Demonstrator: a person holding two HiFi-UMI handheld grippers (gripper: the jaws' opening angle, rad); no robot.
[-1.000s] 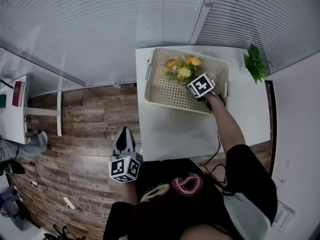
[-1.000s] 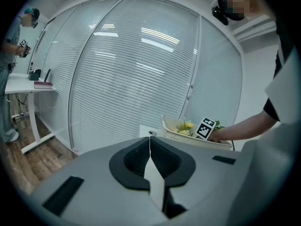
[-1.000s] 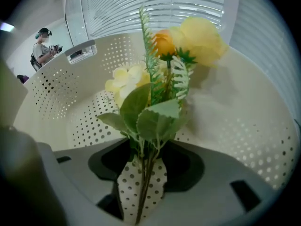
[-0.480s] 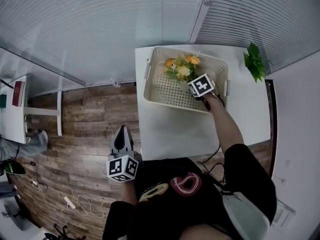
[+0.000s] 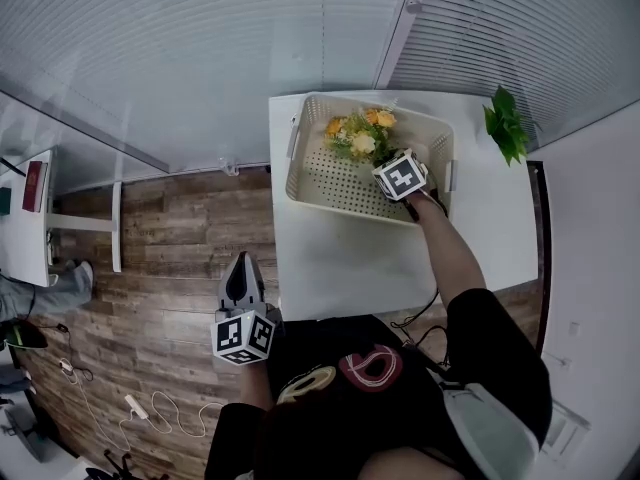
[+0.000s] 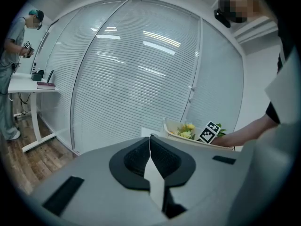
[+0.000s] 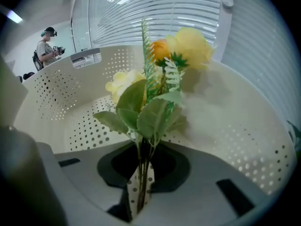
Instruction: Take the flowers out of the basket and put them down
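Just been closing the jaws of the right gripper onto the thin green stems of the bunch of yellow and orange flowers with green leaves; clenched on those stems now, near their lower end. Lying inside the white perforated plastic basket on the white table, blooms toward its far wall, much as a second ago. Same reach into the basket's right half, marker cube hardly shifted. Left gripper held low over the wooden plank floor beside the table, unmoved since then, jaws pressed together on nothing.
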